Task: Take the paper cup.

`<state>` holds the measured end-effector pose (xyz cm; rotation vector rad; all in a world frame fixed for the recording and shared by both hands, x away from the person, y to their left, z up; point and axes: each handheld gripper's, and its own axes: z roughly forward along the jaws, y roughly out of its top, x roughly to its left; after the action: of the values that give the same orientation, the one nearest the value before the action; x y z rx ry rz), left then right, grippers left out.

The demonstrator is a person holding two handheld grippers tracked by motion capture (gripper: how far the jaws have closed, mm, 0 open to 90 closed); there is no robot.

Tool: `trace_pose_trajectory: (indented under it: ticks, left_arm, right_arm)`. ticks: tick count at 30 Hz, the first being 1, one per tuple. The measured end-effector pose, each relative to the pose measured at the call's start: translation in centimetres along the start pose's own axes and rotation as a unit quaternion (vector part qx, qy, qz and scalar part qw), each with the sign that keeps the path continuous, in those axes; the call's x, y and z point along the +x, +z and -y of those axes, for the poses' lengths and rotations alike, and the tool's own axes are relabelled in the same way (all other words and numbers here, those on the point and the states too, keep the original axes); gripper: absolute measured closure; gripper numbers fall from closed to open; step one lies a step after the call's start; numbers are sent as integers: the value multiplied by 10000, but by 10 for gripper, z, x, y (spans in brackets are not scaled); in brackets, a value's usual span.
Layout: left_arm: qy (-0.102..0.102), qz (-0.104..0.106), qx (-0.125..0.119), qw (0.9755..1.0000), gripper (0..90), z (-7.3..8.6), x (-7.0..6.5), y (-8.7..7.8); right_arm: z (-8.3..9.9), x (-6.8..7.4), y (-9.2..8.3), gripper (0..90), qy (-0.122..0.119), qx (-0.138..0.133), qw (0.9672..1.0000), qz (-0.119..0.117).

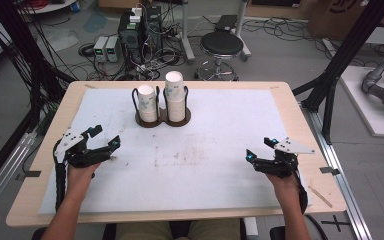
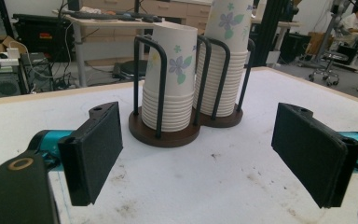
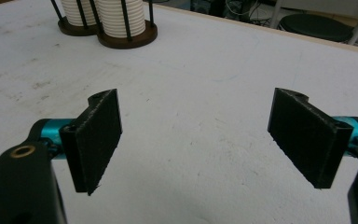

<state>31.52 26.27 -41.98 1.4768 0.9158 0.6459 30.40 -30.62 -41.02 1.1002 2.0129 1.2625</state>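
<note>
Standing at the far middle of the table (image 1: 300, 130), two stacks of paper cups are sitting upside down in a dark double cup holder (image 1: 161, 120) with upright black wire loops; the shorter stack (image 1: 146, 102) is on the left and the taller stack (image 1: 175, 95) on the right, touching or nearly so. The cups are appearing light, thin-walled and easily crushed, and nested cups are likely clinging together, so a gentle pinch across the top cup's side wall, above the wire loops, is looking the soundest hold. The left gripper (image 1: 101, 141) is hovering over the near left of the table with its jaws spread wide and empty, pointing toward the holder. The right gripper (image 1: 260, 149) is hovering at the near right, jaws likewise spread and empty. Open white surface is lying between both grippers and the holder, well apart from either; the wire loops are restricting side approach, and the table edges are lying well off.
</note>
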Motion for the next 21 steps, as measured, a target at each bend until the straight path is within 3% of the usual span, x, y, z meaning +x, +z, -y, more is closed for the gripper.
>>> trace_pose_trajectory:
  ticks: [7, 14, 21]
  left_arm:
    - [-159, 97, -27, 9998, 162, -4, 2, 7]
    - [-298, 219, -63, 9993, 163, -19, 8, 12]
    - [-230, 359, 8, 9991, 163, -50, 18, 31]
  right_arm:
    - [2, 1, 0, 180, 57, 47, 10000, -58]
    - [1, 6, -3, 180, 6, 19, 10000, -70]
    - [-1, 7, 2, 180, 18, 42, 9999, -116]
